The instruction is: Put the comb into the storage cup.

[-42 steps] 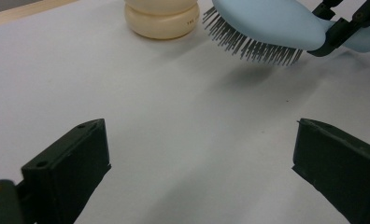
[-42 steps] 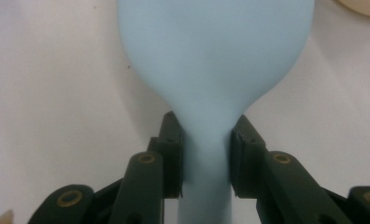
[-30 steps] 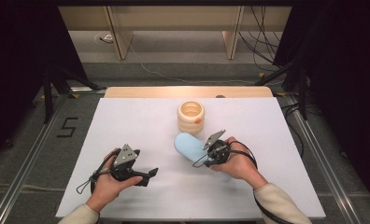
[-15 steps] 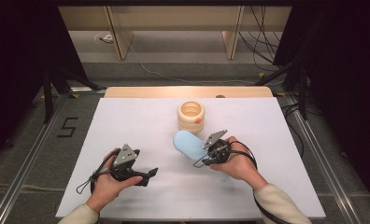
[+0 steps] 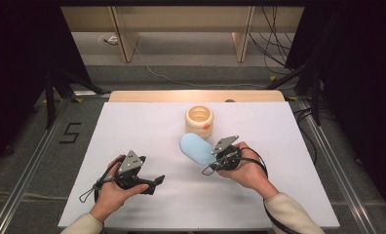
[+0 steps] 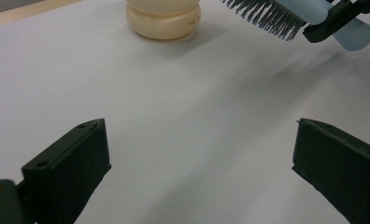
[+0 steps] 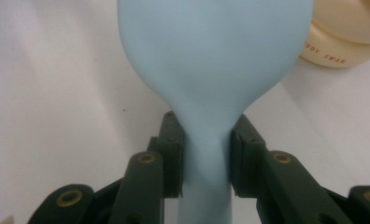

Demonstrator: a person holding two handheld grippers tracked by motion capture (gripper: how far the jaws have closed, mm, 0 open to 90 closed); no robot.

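Clamping the brush [image 7: 211, 70] handle, right gripper [image 5: 219, 157] fingers aim its head toward the cup [image 5: 199, 120]; left gripper [image 5: 154, 184] wide.

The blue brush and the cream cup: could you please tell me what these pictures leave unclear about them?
- Blue brush: right gripper view shows its smooth back, hiding the bristles; left gripper view's top edge crops it.
- Cream cup: contents too small in the high view; both gripper views crop its top.
- Cup lettering: partly hidden behind the brush.
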